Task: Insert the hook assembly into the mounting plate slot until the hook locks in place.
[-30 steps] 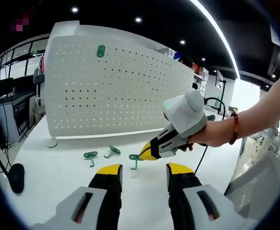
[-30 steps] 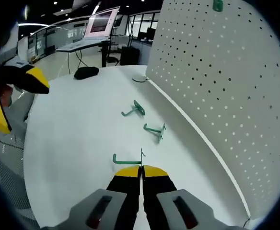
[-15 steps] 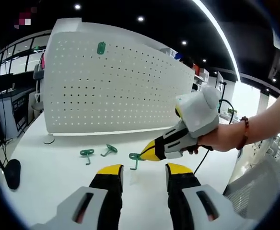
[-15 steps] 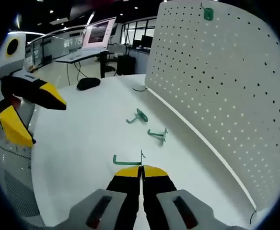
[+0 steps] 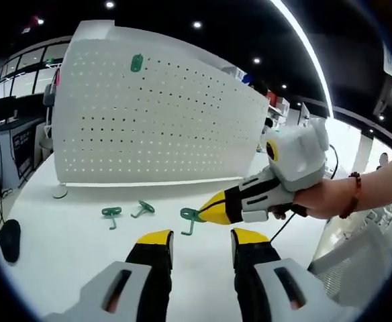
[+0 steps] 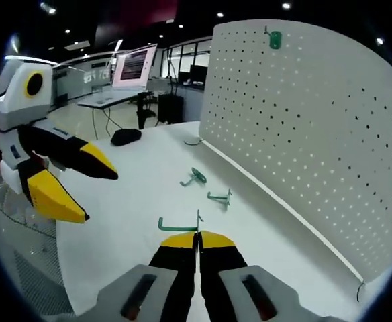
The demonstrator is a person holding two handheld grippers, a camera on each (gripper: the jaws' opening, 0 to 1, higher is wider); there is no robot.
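One white pegboard (image 5: 156, 121) is seen standing upright on one white table (image 5: 68, 255), and it is taken to be the mounting plate, its many small holes serving as the slots. Two grippers are counted. The right gripper (image 6: 197, 236) is closed on a green hook (image 6: 177, 223), whose bent arm is seen sticking out to the left just past the pinched yellow tips in the right gripper view; in the left gripper view the same hook (image 5: 190, 216) is shown at the tip of that gripper (image 5: 208, 212), low over the table and well short of the board. The left gripper (image 5: 199, 240) is held with its jaws wide apart and nothing between them. Four green hooks are counted in all: the held one, two loose ones lying near each other on the table, the first (image 5: 110, 213) and the second (image 5: 143, 208), and one already hung (image 5: 136, 64) near the top of the board. The step in hand is judged to be the carry after pick-up, with insertion not yet begun. For the next move, the hook would need to be raised toward the board, its back prongs turned to face a hole, and pressed in until seated.
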